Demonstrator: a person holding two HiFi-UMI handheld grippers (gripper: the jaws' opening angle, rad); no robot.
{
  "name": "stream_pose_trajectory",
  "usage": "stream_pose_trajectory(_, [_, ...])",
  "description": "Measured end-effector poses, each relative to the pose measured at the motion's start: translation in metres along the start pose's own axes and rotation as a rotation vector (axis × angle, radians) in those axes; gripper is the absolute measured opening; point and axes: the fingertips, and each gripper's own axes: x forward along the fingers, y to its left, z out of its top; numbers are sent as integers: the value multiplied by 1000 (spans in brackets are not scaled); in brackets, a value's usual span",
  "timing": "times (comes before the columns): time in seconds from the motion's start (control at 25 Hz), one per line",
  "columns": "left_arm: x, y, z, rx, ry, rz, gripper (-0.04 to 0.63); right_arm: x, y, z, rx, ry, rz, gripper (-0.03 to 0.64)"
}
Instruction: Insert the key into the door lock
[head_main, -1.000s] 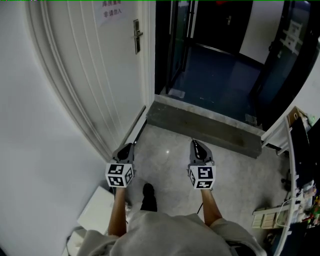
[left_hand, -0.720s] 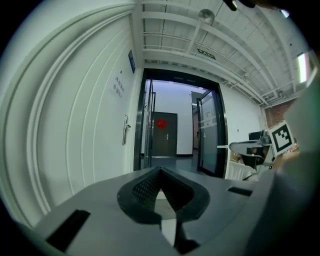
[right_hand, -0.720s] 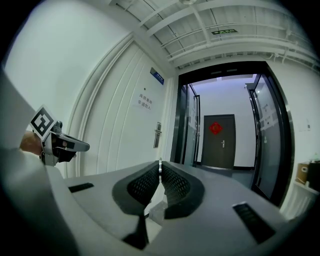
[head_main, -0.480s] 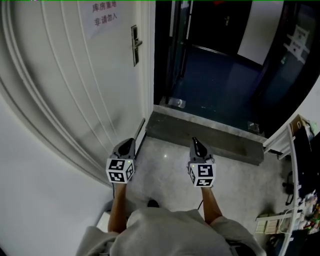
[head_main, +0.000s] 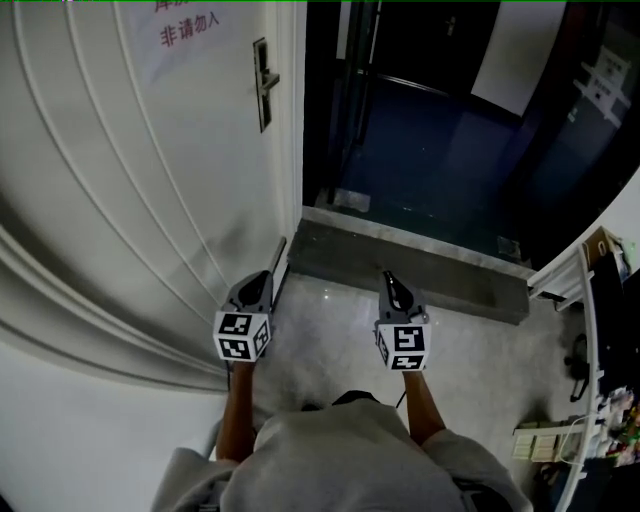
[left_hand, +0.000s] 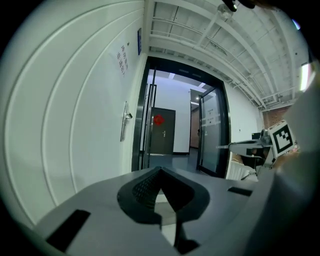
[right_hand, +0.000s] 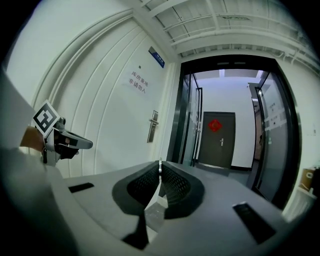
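Note:
The white door (head_main: 150, 180) fills the left of the head view, its metal lock plate and handle (head_main: 263, 82) high up by its open edge. The lock also shows as a small plate in the left gripper view (left_hand: 125, 122) and the right gripper view (right_hand: 152, 126). My left gripper (head_main: 258, 284) is shut, with nothing visible between its jaws (left_hand: 160, 170). My right gripper (head_main: 390, 281) is shut on a thin silvery key (right_hand: 160, 162), whose edge sticks out at the fingertips. Both grippers are held low and side by side, well short of the lock.
A paper sign with red print (head_main: 190, 25) hangs on the door. A grey stone threshold (head_main: 400, 262) leads into a dark corridor with glass doors and a far dark door (right_hand: 216, 135). A desk edge (head_main: 590, 300) and clutter stand at the right.
The view has moved forward towards the door, so the lock and threshold sit closer. Both grippers keep the same pose and stay shut.

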Motion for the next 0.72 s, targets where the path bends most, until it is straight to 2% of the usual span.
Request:
stream_pose_trajectory(0.4, [45, 23, -15, -23, 27, 27, 17, 58, -11, -19, 13, 17, 34, 31])
stream_pose_trajectory(0.56, [82, 36, -9, -16, 27, 47, 17, 103, -25, -25, 19, 15, 62, 31])
stream_pose_trajectory(0.72, [144, 60, -5, -10, 39, 74, 17, 172, -48, -32, 30, 2, 89, 31])
